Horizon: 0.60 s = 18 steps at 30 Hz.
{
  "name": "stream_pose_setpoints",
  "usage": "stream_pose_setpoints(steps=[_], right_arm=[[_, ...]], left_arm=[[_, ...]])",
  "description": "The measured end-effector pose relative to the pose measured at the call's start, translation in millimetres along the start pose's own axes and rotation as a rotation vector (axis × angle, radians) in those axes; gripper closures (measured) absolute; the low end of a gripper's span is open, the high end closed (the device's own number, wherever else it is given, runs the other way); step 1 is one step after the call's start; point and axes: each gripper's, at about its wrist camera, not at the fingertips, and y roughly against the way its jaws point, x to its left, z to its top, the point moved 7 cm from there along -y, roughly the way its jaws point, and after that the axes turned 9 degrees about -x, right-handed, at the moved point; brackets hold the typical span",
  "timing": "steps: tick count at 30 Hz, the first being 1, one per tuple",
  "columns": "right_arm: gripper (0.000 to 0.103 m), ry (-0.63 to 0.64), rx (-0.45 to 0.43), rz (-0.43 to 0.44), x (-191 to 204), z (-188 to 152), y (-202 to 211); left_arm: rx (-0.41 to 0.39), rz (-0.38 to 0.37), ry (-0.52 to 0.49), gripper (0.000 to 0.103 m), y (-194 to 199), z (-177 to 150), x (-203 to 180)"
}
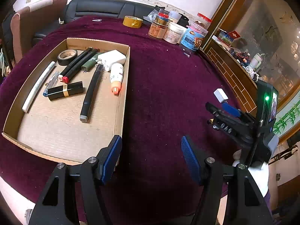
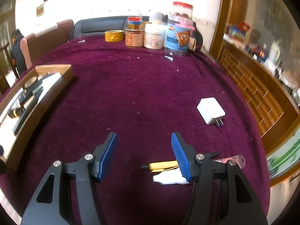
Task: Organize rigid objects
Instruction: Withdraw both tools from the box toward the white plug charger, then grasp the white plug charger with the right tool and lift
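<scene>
Two hand-held grippers are being held wide apart at the jaws and empty above the maroon-clothed tabletop (image 2: 142, 86). The left hand-held gripper (image 1: 151, 157) is being hovered just beside the near right corner of the cardboard tray (image 1: 124, 86), where markers, a black tape roll (image 1: 67, 56), a lipstick tube (image 1: 65, 90) and a white charger (image 1: 112, 59) are already being kept. The right hand-held gripper (image 2: 144, 155) is being aimed over bare cloth, with a white plug adapter (image 2: 211, 110) lying near the tabletop's right edge, well apart from the tray. A yellow pen (image 2: 161, 165), something white that cannot be identified, and a clear packet are being partly hidden under the right finger.

Judging from this, the adapter is probably being targeted next. Its smooth, blocky body could be squeezed out sideways if it is being gripped off-centre or across its prongs, and it could be nudged off the right edge, which is close by. The pen may be dragged or rolled by the finger above it. On the way to the tray, the cardboard wall could be clipped if the carried item is being kept too low.
</scene>
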Motion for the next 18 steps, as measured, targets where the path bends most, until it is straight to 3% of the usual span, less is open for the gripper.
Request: stream_pose_setpoints(steps=[5, 8, 13, 18], right_arm=[[0.045, -0.262, 0.031, 0.056, -88, 23, -12], [0.045, -0.346, 0.034, 0.029, -134, 36, -26], [0.045, -0.406, 0.115, 0.04, -158, 41, -65], [0.043, -0.39, 0.211, 0.084, -145, 29, -101]], left_arm=[[-0.001, -0.001, 0.018, 0.043, 0, 0, 7], [0.002, -0.007, 0.032, 0.043, -1, -1, 10], [0.02, -0.021, 0.025, 0.043, -5, -5, 5], [0.012, -0.018, 0.022, 0.043, 0, -3, 7]])
